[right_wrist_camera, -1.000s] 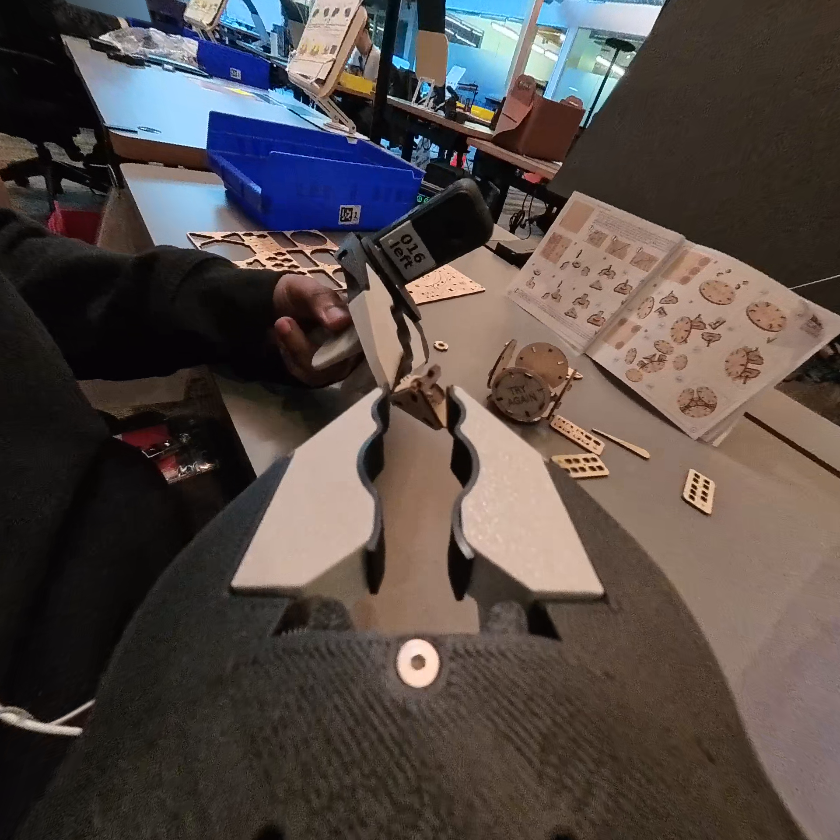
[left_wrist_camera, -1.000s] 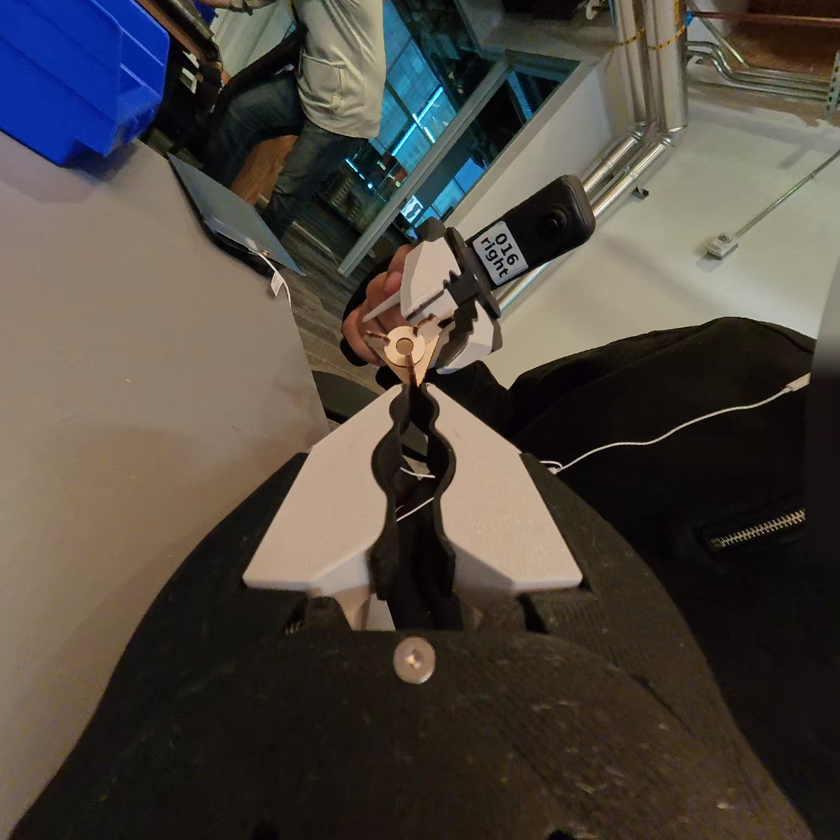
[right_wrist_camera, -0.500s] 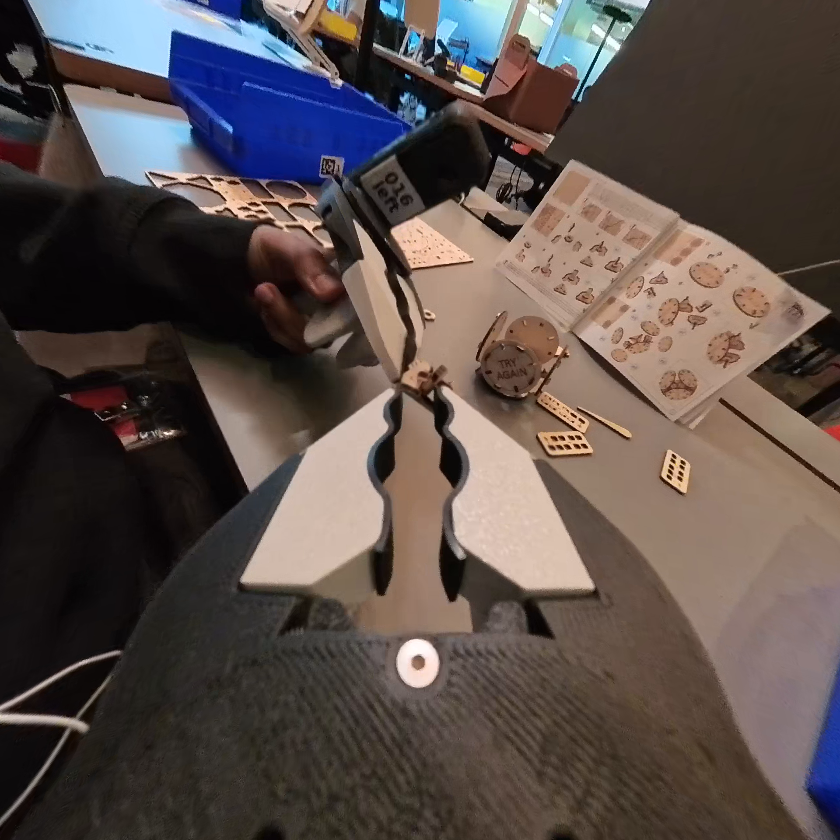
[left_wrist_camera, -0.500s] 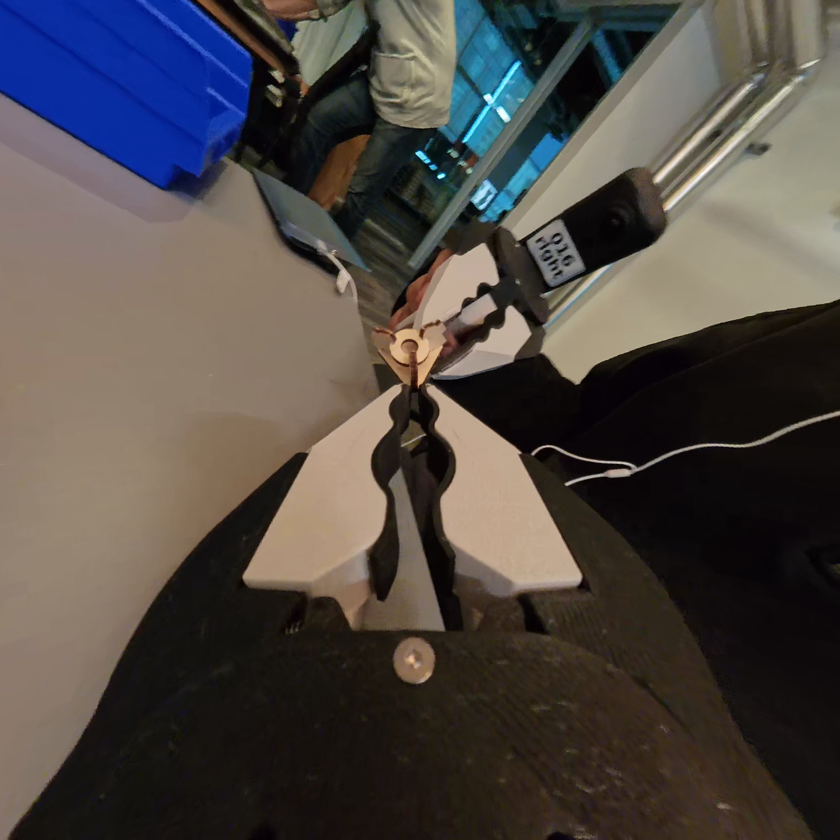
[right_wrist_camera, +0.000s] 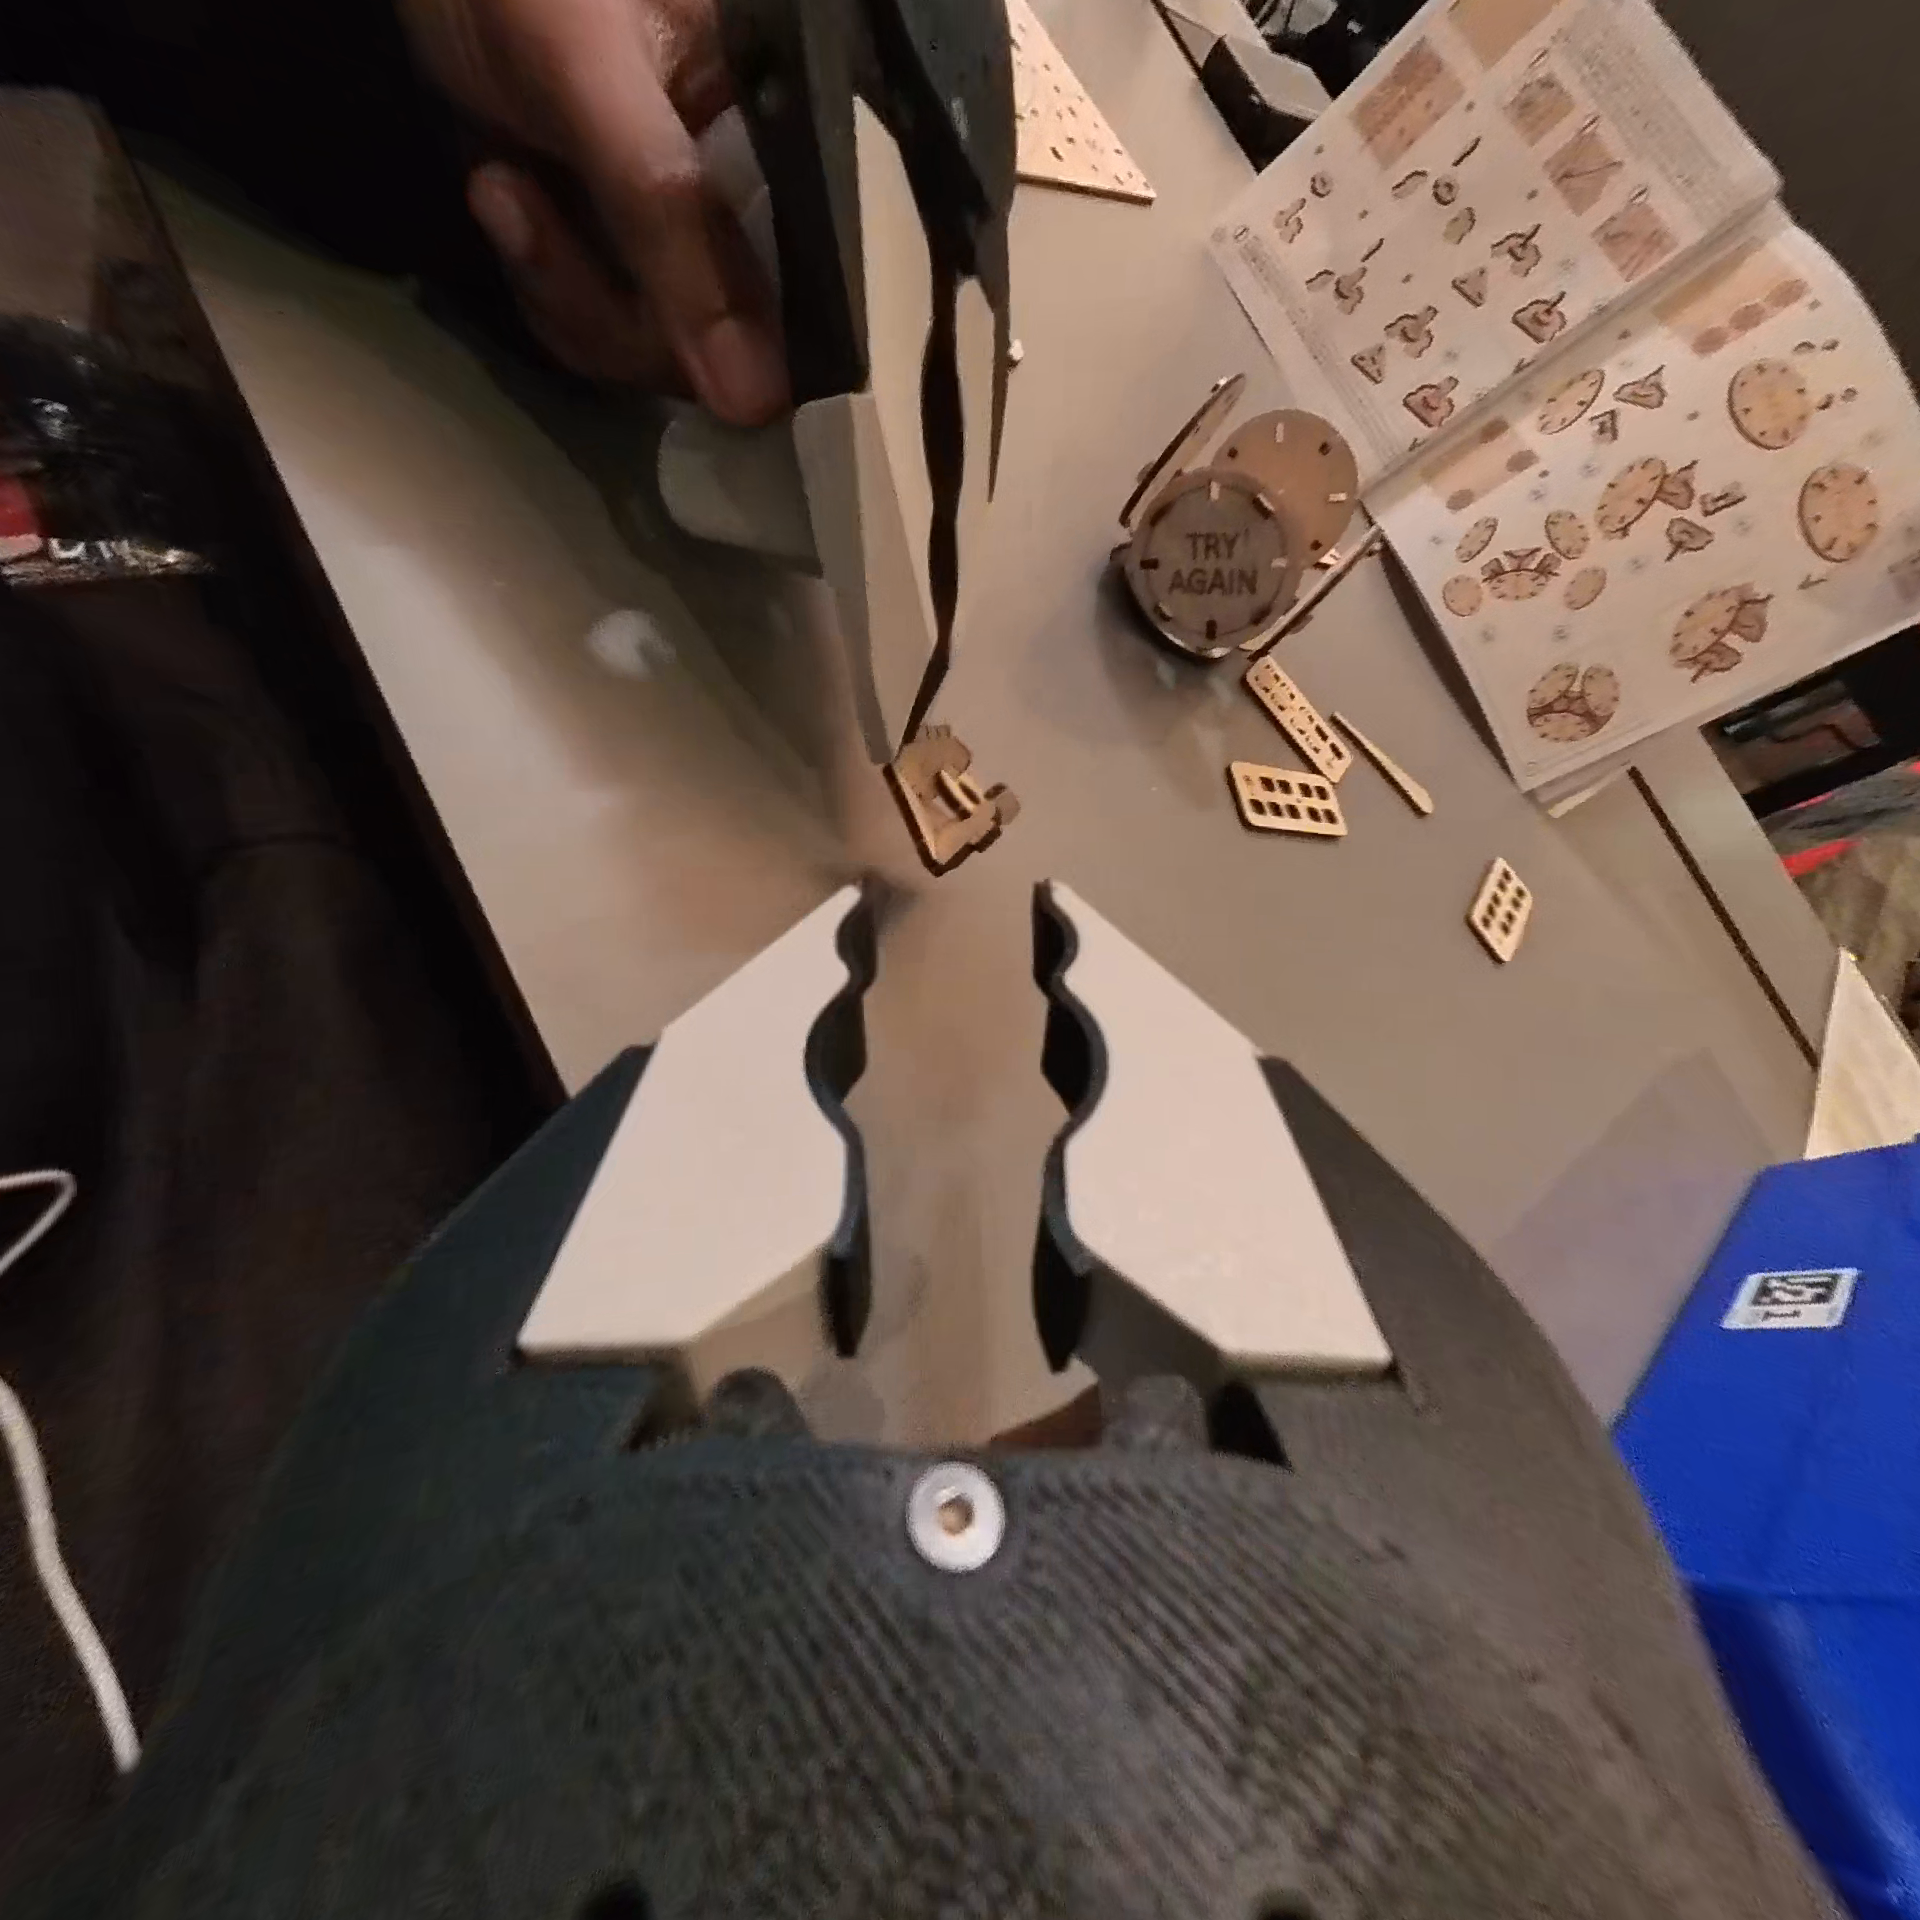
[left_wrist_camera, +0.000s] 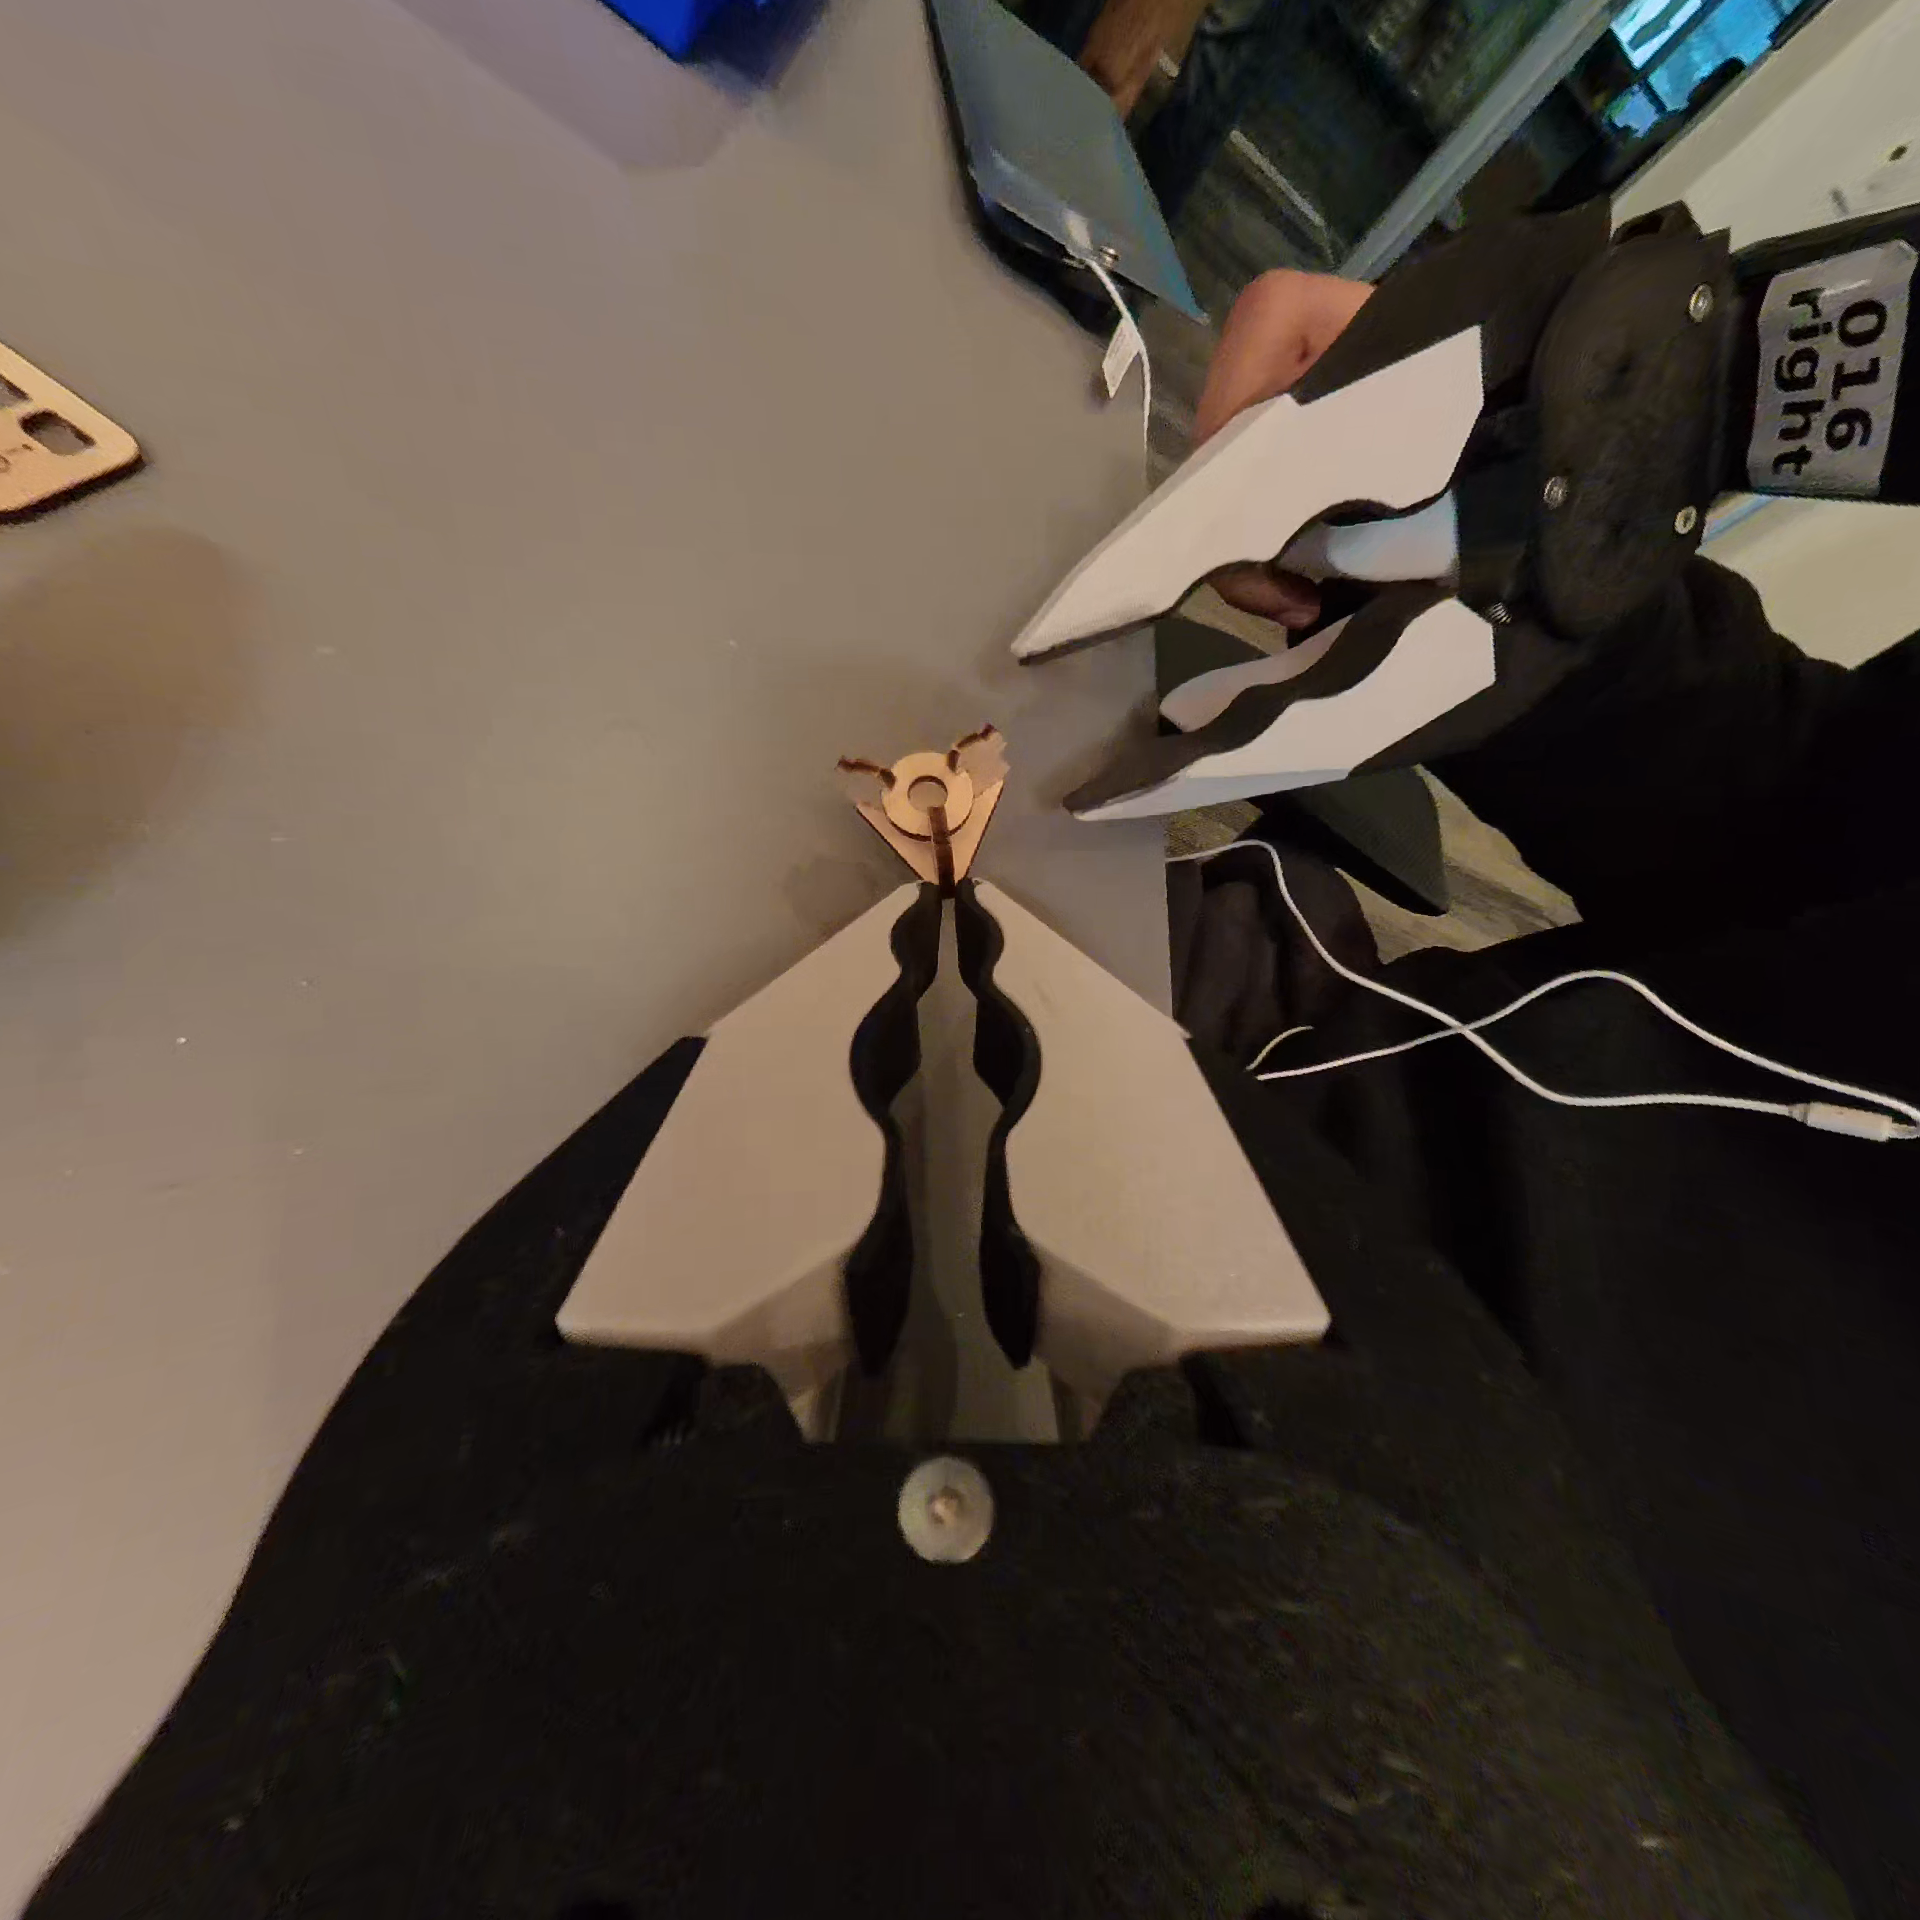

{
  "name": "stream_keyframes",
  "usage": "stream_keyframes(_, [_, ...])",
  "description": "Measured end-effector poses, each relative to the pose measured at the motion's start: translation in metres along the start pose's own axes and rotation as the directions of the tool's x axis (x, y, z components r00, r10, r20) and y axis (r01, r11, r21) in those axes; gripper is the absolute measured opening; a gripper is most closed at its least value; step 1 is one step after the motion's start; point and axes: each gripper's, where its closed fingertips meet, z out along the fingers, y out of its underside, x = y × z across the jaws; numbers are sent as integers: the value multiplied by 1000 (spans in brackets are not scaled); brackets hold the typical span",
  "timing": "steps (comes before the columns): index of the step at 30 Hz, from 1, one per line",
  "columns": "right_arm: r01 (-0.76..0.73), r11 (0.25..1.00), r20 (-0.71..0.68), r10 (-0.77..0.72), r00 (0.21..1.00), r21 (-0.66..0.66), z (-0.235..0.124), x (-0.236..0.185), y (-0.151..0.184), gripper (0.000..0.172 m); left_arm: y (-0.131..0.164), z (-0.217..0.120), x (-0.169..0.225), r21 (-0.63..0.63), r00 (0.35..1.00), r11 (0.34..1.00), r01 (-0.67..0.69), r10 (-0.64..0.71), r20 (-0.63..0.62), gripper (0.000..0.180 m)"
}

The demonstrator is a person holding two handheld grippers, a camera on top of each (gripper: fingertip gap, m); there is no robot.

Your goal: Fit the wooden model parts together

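The left claw (left_wrist_camera: pixel 940 888) is closed on a small wooden piece (left_wrist_camera: pixel 928 810), a triangle with a ring on its face; the tips pinch a thin tab at its lower corner and hold it just above the grey bench (left_wrist_camera: pixel 468 623). The right claw (right_wrist_camera: pixel 951 894) is open, with nothing between its tips, and sits just beside the wooden piece, apart from it.

Taking the wooden piece (right_wrist_camera: pixel 948 805) as the landmark: beyond it to the right stands a round wooden model (right_wrist_camera: pixel 1210 561) with engraved lettering on its front disc. Nearer, to the right of the piece, lie three small slotted wooden plates (right_wrist_camera: pixel 1286 798) and a thin wooden stick (right_wrist_camera: pixel 1382 764). Farther right lies an open instruction booklet (right_wrist_camera: pixel 1621 343) with printed pictures of parts and fine text too small to make out. A blue bin (right_wrist_camera: pixel 1787 1455) with a small white printed sticker sits at the near right. Each claw's body carries a white tag (left_wrist_camera: pixel 1834 384) with printed characters.
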Motion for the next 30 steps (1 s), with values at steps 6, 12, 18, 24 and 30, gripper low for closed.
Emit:
stream_keyframes(6, [281,956,31,-279,960,-86,4,-6,9,29,17,6,-9,-119,998,993,10,-3,63,0])
stream_keyframes(12, [519,850,113,-509,853,-91,16,-13,10,30,18,7,-9,-129,998,992,5,3,61,0])
stream_keyframes(18, [649,755,144,-635,759,-89,21,-14,11,26,18,8,-6,-135,999,991,1,5,46,0])
stream_keyframes(24, [726,684,145,-713,686,-71,22,-16,7,18,18,8,-6,-135,999,991,-1,6,43,0])
stream_keyframes(30, [696,713,198,-672,714,-88,22,-16,7,17,17,8,-6,-128,1000,992,16,-13,24,0])
